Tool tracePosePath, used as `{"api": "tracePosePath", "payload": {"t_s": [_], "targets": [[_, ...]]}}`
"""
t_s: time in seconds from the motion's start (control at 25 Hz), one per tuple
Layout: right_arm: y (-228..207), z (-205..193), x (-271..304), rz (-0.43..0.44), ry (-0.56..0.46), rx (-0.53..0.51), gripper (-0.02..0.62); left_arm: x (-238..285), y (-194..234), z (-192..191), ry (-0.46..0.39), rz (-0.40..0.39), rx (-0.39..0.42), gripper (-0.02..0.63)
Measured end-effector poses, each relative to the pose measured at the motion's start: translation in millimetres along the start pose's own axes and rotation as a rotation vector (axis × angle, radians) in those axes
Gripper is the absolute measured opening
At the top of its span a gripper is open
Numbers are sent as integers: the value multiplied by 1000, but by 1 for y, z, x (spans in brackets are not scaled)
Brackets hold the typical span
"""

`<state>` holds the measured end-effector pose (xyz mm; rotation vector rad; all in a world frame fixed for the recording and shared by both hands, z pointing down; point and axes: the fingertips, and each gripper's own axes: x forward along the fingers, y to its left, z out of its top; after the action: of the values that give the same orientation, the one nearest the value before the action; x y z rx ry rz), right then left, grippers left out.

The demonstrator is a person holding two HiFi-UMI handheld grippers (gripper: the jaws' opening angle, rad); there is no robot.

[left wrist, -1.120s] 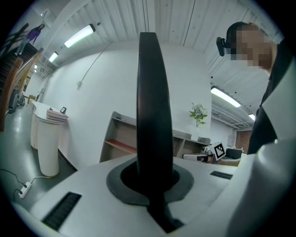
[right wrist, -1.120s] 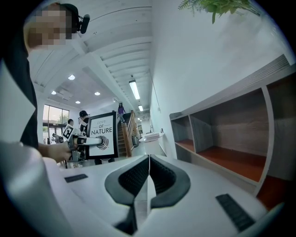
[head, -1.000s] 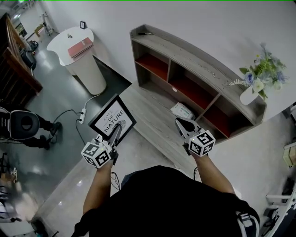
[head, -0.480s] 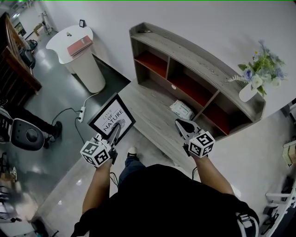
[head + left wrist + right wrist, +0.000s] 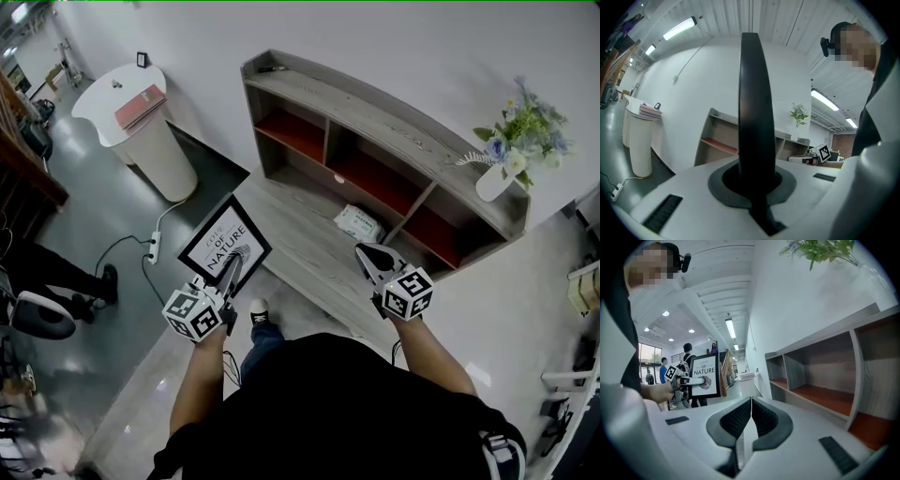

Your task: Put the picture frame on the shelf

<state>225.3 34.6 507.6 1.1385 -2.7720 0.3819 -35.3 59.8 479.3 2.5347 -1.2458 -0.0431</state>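
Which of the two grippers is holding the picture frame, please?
The left gripper: its jaws are clamped on an edge of the black picture frame. The right gripper is shut with nothing between its jaws.

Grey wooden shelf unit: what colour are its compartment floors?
Red compartment floors, clearest in head view.

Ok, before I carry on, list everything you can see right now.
picture frame: one, black with white print, left of the shelf, in the left gripper.
shelf: one, grey wood with red compartment floors, against the white wall.
vase of flowers: one, white vase, on the right end of the shelf top.
packet: one, white, on the low grey platform in front of the shelf.
pedestal: one, white, left of the shelf.
books: small stack, pinkish, on the pedestal.
power strip: one, white, on the floor.
left gripper: jaws shut on the picture frame.
right gripper: jaws shut, empty.
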Motion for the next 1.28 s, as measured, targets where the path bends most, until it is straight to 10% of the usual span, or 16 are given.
{"api": "tracePosePath", "payload": {"t_s": [1.28], "targets": [[-31, 28, 116, -64, 24, 17, 15, 71, 121, 30, 45, -90, -27, 28]]}}
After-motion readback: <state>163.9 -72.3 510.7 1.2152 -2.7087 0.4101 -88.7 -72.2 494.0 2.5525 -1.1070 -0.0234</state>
